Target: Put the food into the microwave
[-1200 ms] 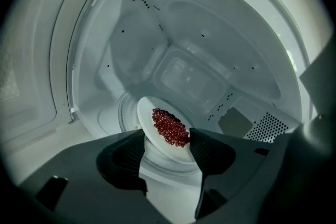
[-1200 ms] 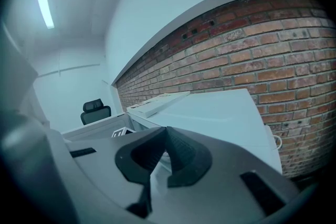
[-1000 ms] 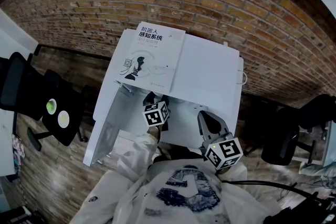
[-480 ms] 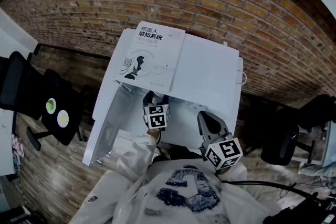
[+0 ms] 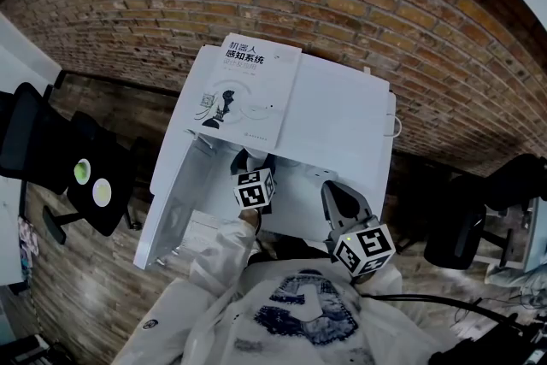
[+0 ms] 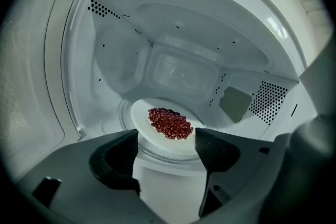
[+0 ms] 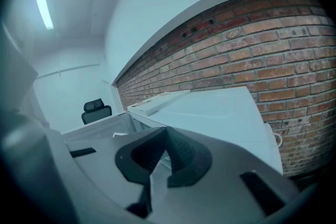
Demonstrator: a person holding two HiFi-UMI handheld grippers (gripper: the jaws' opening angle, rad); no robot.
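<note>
Room: A red brick wall stands at the back, and the floor is brown wood.
Right gripper: Your right gripper has its jaws pressed together with nothing in them. You hold it outside the microwave, just by the front right side.
Left gripper: Your left gripper reaches in through the open front. Its jaws are wide apart. The near edge of the plate sits between them, and they do not squeeze it.
Food: The food is a small heap of shiny dark red bits. It lies in the middle of the round white plate, which rests on the floor inside the microwave.
Inside: The walls are white, with rows of little holes on the right side.
Around: The door hangs open to the left. A white book lies flat on top of the microwave. A black chair stands far off to the left.
In the way: Nothing sits between the plate and the back wall.
Changed: Your left jaws have just been opening. All else looks the same as a second ago.
</note>
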